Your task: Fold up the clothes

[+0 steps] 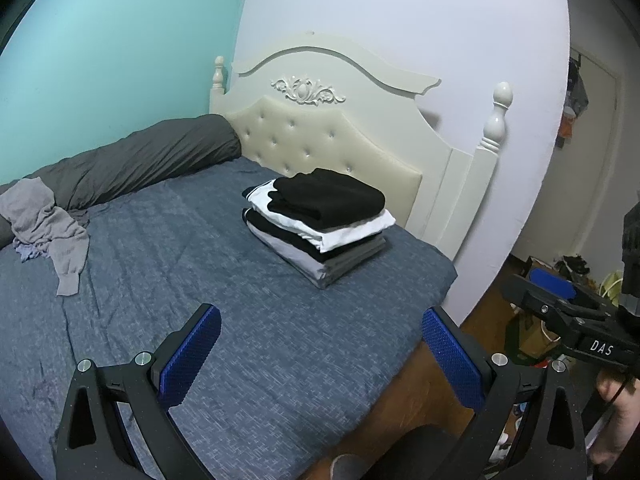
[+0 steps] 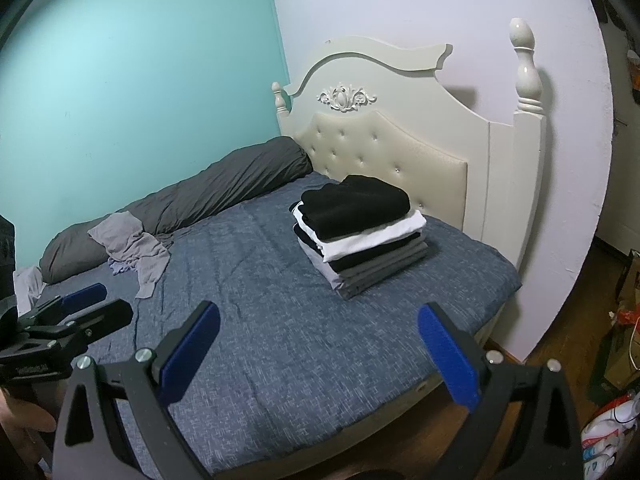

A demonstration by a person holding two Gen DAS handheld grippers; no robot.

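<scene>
Both claws hang over the blue bed (image 1: pixel 280 360) with nothing in them. The left claw (image 1: pixel 322 354) is spread wide, and the right claw (image 2: pixel 320 354) is spread wide too. A neat pile of folded clothes (image 1: pixel 320 226) sits on the bed near the headboard (image 1: pixel 340 136). A crumpled gray shirt (image 1: pixel 52 228) lies far off, by the gray blanket roll (image 1: pixel 152 156).

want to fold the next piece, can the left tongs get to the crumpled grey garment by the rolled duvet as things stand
Probably yes. The left tongs are open and hold nothing, and bare blue bedspread lies between them and the crumpled grey garment. The folded stack sits off to the other side, out of the way.
</scene>
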